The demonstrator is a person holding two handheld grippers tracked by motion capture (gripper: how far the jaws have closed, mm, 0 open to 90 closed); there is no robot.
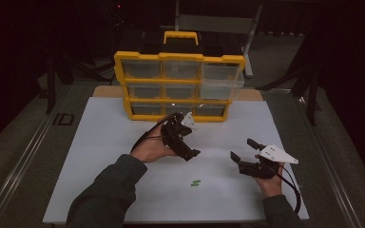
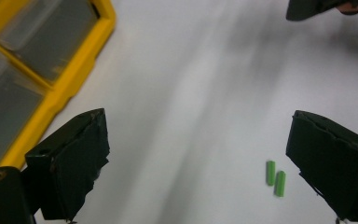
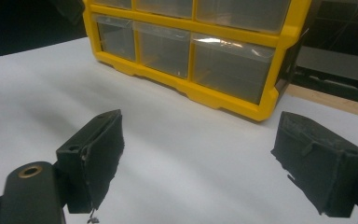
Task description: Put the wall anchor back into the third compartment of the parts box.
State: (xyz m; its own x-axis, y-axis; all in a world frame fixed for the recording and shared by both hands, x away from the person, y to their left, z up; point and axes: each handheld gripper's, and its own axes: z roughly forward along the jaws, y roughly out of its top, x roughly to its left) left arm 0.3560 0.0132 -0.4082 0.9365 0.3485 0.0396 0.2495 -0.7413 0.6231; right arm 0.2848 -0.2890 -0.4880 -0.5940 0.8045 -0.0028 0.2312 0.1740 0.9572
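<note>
Jaws wide, green pieces (image 2: 275, 177) seemingly between.

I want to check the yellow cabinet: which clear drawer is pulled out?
The top-right clear plastic drawer of the yellow plastic drawer cabinet juts forward; the others sit flush.

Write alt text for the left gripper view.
Two small green pieces lie side by side on the white table, near one jaw of the open left gripper. A yellow drawer cabinet fills the upper left corner.
</note>
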